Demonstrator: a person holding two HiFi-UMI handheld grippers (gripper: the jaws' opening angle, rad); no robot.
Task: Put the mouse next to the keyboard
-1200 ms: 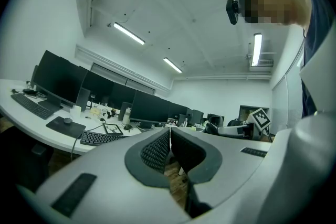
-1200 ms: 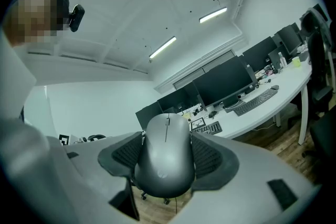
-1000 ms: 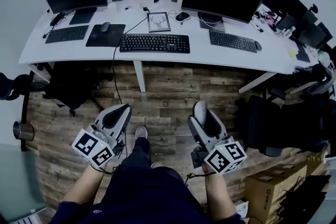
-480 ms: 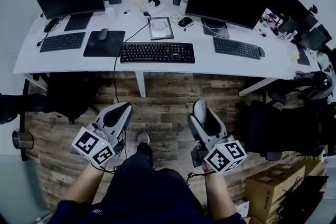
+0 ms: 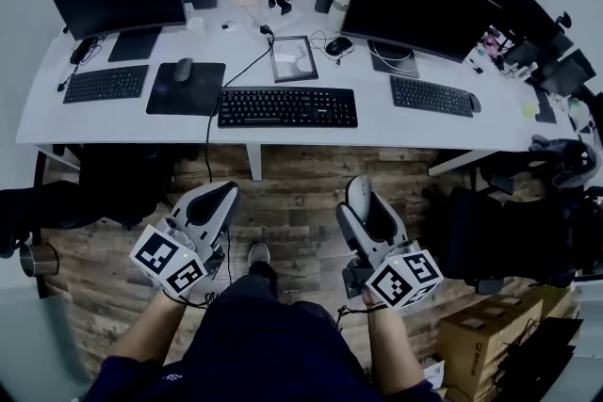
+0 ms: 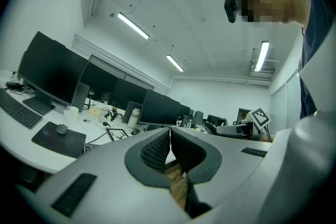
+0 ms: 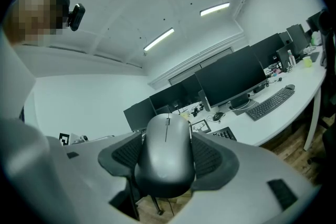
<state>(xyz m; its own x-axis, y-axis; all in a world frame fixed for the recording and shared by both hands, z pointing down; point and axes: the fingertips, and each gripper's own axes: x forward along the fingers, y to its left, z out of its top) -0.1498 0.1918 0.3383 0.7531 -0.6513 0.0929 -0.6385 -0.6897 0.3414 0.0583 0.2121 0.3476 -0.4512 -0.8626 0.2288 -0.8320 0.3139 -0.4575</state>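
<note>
While the mouse (image 7: 167,157) sits pinched in your right hand-held gripper (image 5: 362,202), well short of the desk (image 5: 396,129), carry it level toward 12 o'clock with a firm squeeze and aim for the bare patch at the 3 o'clock end of the keyboard (image 5: 287,106). Your left hand-held gripper (image 6: 169,147) is pressed together, holding nothing.

Head view dim, cool blue-grey cast. White table (image 5: 377,122) brightest patch; wood floor (image 5: 301,193) below it sits in shadow. Heavy fisheye bend, table edge curving, corners vignetted black. Gripper views brighter: ceiling light strips (image 6: 132,25) overhead, slightly blown out. Soft sheen on mouse (image 7: 167,160) clamped in right gripper (image 7: 168,136). Near gripper bodies soft, out of focus; distant monitors (image 7: 231,78) sharper.
</note>
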